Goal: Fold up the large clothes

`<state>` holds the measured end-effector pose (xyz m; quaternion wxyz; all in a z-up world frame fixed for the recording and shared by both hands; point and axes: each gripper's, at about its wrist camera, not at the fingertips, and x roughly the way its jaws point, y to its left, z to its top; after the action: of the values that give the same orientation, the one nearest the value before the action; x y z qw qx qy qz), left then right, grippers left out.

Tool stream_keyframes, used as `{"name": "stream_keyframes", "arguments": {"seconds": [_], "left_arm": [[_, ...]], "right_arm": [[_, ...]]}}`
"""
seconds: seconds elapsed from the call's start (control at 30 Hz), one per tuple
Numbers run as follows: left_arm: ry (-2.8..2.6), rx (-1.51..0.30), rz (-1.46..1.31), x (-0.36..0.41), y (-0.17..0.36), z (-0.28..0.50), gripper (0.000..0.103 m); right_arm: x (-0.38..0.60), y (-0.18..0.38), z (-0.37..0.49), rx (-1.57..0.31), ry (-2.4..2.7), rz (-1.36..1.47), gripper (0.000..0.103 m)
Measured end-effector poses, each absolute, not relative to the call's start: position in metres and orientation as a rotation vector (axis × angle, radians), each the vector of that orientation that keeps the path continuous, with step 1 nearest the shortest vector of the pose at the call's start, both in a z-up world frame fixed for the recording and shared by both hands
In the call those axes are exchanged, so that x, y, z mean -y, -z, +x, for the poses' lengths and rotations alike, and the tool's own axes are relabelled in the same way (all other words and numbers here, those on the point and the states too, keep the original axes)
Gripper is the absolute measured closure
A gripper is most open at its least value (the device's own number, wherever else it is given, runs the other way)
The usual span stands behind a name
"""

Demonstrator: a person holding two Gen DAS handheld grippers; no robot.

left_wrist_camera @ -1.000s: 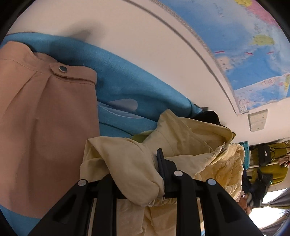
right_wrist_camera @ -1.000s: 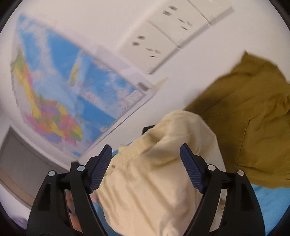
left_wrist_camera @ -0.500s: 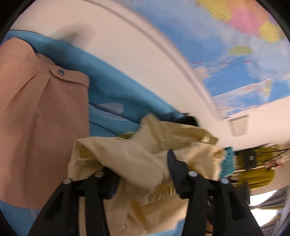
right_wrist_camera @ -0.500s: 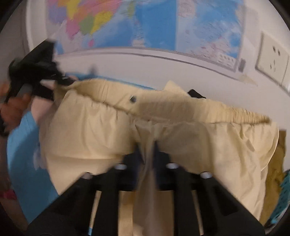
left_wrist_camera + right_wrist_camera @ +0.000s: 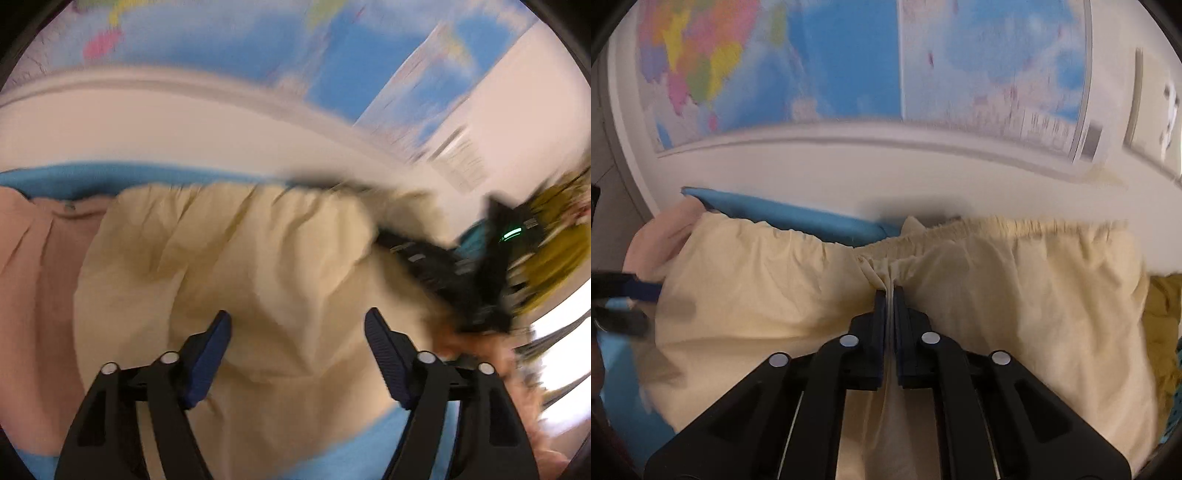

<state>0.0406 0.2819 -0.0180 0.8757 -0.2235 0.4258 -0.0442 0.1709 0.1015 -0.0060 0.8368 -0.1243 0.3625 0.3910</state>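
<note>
A pale yellow garment (image 5: pixel 258 266) with an elastic waistband lies spread over the blue surface. My left gripper (image 5: pixel 297 323) is open above it, with nothing between the fingers. My right gripper (image 5: pixel 889 291) is shut on the yellow garment (image 5: pixel 1015 295), pinching cloth just below the gathered waistband. The right gripper also shows blurred in the left wrist view (image 5: pixel 454 273) at the garment's right side. The left gripper's finger shows at the left edge of the right wrist view (image 5: pixel 624 288).
A salmon-pink garment (image 5: pixel 33 295) lies left of the yellow one. An olive-mustard garment (image 5: pixel 1161 325) lies at the right. The blue cover (image 5: pixel 783 214) runs along a white wall with a world map (image 5: pixel 849 62) and sockets (image 5: pixel 1167 107).
My left gripper has let go of the yellow cloth and opened. My right gripper has closed on the cloth near the waistband, and the garment now lies spread wider.
</note>
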Motion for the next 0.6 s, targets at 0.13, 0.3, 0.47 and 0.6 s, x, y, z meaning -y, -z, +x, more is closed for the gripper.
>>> {"name": "stream_keyframes", "arguments": {"seconds": [0.13, 0.3, 0.47, 0.6], "left_arm": [[0.032, -0.946, -0.464, -0.29, 0.054, 0.061, 0.038], [0.056, -0.867, -0.54, -0.305, 0.038, 0.037, 0.038], [-0.036, -0.68, -0.525, -0.333, 0.019, -0.044, 0.018], [-0.093, -0.685, -0.543, -0.344, 0.033, -0.082, 0.014]], "right_arm": [[-0.074, -0.003, 0.168, -0.783, -0.898, -0.187, 0.067], [0.022, -0.037, 0.135, -0.642, -0.885, -0.1, 0.034], [0.115, -0.01, 0.132, -0.726, -0.764, -0.004, 0.024], [0.156, 0.036, 0.139, -0.856, -0.738, 0.115, 0.022]]}}
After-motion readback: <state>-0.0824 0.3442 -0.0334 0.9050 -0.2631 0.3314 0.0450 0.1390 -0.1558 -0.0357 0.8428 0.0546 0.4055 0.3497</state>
